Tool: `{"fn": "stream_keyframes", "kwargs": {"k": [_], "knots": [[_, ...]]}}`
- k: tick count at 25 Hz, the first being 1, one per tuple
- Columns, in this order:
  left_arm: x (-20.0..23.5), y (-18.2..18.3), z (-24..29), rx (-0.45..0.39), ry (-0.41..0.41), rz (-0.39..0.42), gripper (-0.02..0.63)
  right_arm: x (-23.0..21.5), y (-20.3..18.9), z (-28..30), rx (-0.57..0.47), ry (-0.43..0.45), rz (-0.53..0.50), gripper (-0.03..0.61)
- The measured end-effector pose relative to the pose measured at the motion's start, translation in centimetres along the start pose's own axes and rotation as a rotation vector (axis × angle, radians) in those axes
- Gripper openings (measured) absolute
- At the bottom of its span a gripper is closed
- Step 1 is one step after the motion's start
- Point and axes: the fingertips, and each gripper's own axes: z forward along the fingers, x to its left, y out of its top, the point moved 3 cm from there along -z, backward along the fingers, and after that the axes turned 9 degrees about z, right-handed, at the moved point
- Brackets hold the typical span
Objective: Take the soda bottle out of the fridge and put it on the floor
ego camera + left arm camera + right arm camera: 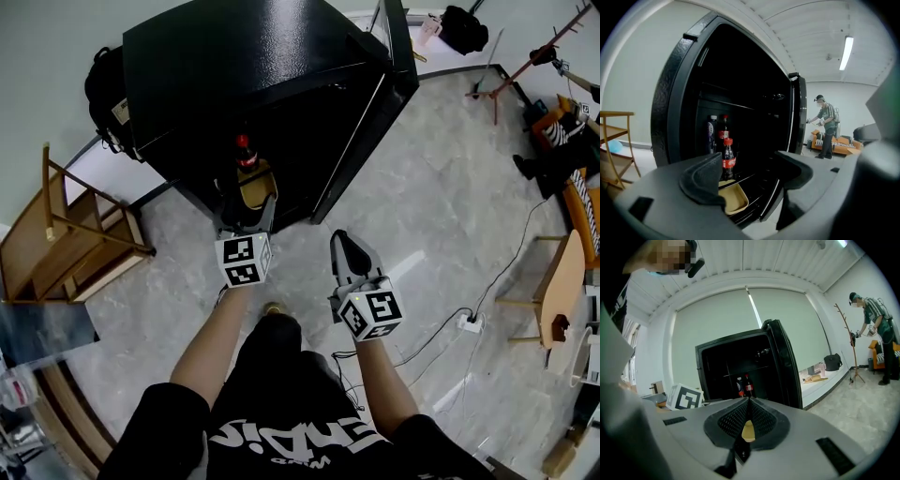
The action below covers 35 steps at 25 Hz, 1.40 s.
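Left gripper (246,214), jaws spread wide to take the soda bottle (728,157), lines up w/ it at the fridge (234,56) shelf's front edge, apparently behind a tan tray (733,199). Right gripper (748,420) hangs clear, clenched & empty.

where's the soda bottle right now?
Inside the open fridge, low down: centre-left in the left gripper view, the soda bottle stands upright at the tan tray's far end, in front of two other bottles.

The room looks like a staged recording lab: a lone black fridge (262,84) stands on bare marbled floor (441,187), a power strip (469,323) trails cable (514,258), and the walls (47,47) are plain.
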Motion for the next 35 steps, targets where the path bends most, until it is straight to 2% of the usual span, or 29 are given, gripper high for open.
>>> {"fn": "stream_keyframes", "kwargs": {"k": [5,17,25,35], "knots": [[1.0,-1.3,3.5,0.015,0.04,-0.015,0.336,-1.3,-0.7,0.7,0.006,-0.017,0.011,0.023],[4.7,-4.3,11.0,0.059,0.102,0.022,0.336,-3.8,-2.2,3.0,0.033,-0.055,0.045,0.023],[5.8,-5.7,15.0,0.076,0.105,0.017,0.336,-4.9,-3.8,4.1,0.054,-0.067,0.057,0.023],[7.0,-6.0,17.3,0.082,0.101,0.021,0.334,-6.1,-4.7,4.2,0.073,-0.085,0.067,0.023]]}}
